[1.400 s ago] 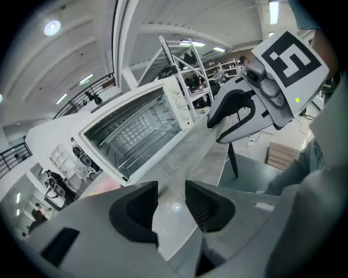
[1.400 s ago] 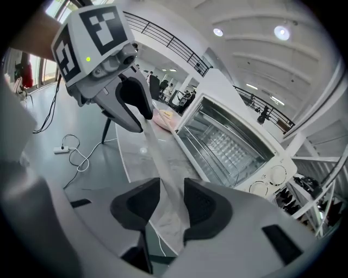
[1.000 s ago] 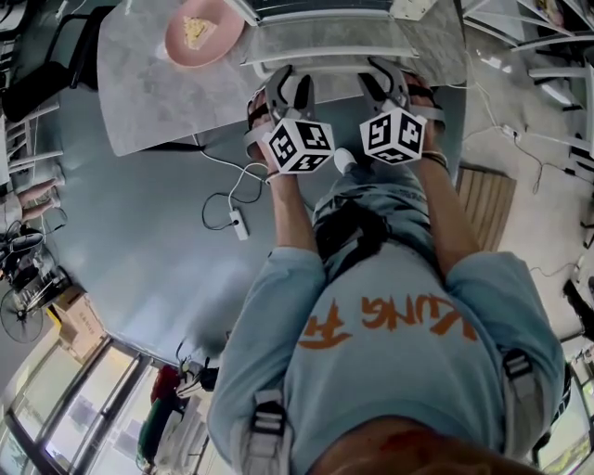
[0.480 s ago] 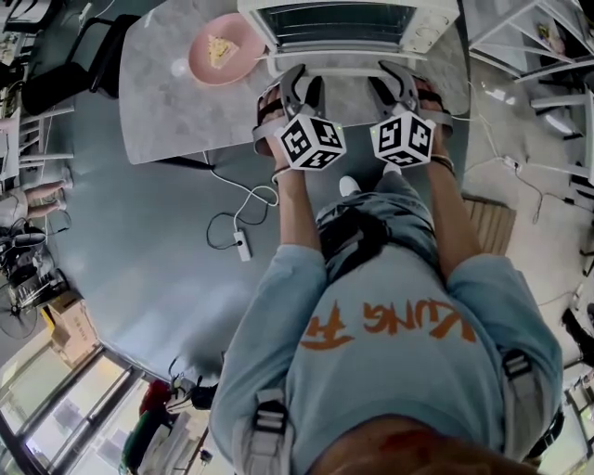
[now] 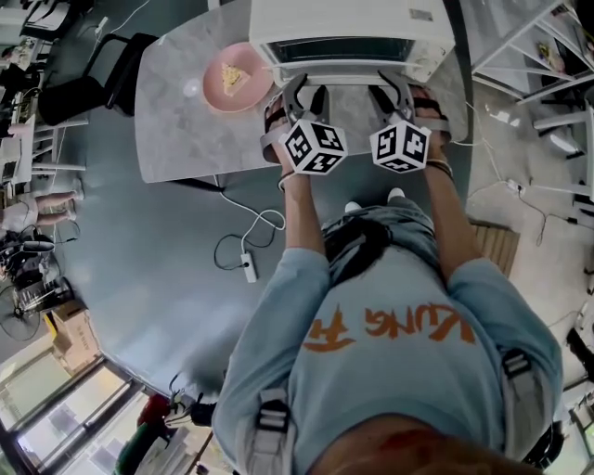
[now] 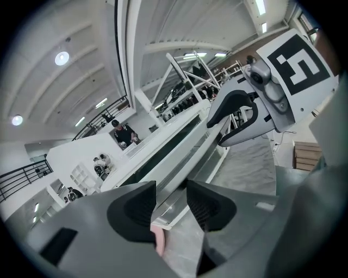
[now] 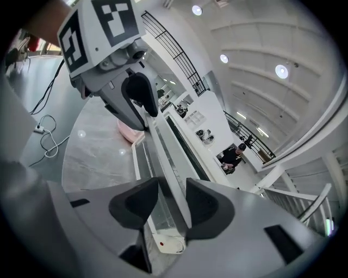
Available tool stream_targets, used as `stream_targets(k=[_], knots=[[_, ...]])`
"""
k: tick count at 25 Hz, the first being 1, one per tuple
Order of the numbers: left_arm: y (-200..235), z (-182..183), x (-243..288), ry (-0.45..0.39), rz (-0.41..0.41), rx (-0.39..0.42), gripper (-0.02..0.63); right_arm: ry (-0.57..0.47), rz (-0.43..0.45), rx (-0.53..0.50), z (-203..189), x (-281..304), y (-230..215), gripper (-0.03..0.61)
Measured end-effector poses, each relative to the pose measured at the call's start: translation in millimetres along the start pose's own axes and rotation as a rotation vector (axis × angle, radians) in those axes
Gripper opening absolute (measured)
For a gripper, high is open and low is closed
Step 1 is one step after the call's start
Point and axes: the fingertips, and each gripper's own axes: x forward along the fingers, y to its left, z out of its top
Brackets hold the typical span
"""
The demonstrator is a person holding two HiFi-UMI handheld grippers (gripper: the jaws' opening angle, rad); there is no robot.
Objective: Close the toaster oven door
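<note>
Swinging up toward its frame, the door (image 5: pixel 348 51) of the oven (image 5: pixel 348 19) stands raised most of the way. It sits at the far side of the table (image 5: pixel 176 139), straight ahead of the person. Can't tell if it's fully seated; it looks to lean out a touch.

The handle (image 5: pixel 348 81) runs L-to-R along the door's free edge, crosswise to both tongs. L gripper (image 5: pixel 301 93) straddles it near the L end and R gripper (image 5: pixel 392 93) near the R end, so neither is nearer. The oven lies dead ahead of both.

Each pair of jaws stands apart w/ the handle bar between them, pads not squeezing, and both pairs have just been opening. Next move, I'd judge, is a plain push fwd on the bar, or pulling clear if the door has latched.

The plate (image 5: pixel 215 97) w/ a bit of food sits just L of the oven, clear of the door's path.

Vs a sec ago: the door lay flat, folded out toward the person, w/ the tongs at its near edge. It's since come up, and both hands have gone up and toward the oven w/ it.
</note>
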Motion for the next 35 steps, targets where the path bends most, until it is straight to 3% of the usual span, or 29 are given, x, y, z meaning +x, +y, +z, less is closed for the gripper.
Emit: stream_targets(k=[12, 24, 30, 33, 35], knots=[[33, 23, 29, -0.065, -0.008, -0.063, 0.172, -0.007, -0.062, -0.086, 3, 33, -39, 0.156], [38, 25, 35, -0.078, -0.006, -0.096, 0.175, -0.016, -0.062, -0.117, 3, 40, -42, 0.155], [36, 25, 35, -0.088, -0.023, -0.085, 0.175, -0.053, -0.006, 0.007, 5, 37, -38, 0.181], [33, 24, 32, -0.069, -0.049, -0.086, 0.175, -0.075, 0.043, 0.131, 6, 31, -36, 0.212], [33, 25, 28, -0.074, -0.057, -0.141, 0.176, -0.109, 0.066, 0.235, 10, 26, -41, 0.201]])
